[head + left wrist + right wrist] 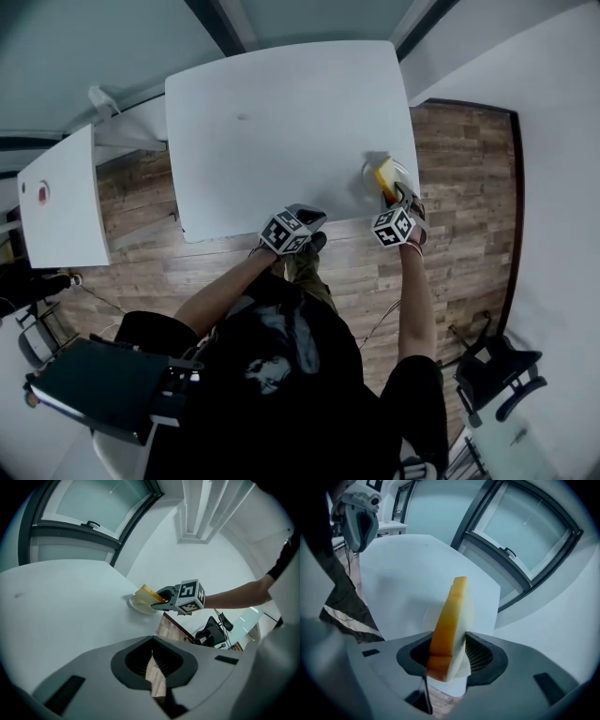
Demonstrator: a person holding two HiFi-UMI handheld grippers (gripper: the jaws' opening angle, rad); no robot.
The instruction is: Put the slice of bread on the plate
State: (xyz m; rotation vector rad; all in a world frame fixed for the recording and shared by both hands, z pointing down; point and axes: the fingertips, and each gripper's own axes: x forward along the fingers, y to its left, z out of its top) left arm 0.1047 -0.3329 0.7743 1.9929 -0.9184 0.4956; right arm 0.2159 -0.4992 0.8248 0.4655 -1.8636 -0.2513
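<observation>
Looking down, head view shows one white tabletop (281,122), one plate (367,174) at its right edge by near corner, one bread slice (385,176) over plate, two grippers. Only right gripper (398,195) view shows its fingers apart, slice standing on edge between them, orange crust facing camera. Only left gripper (309,217) view shows its own fingers together, nothing between, plus slice tilted with low end at plate. Left gripper at tabletop's near edge, well apart from plate.
</observation>
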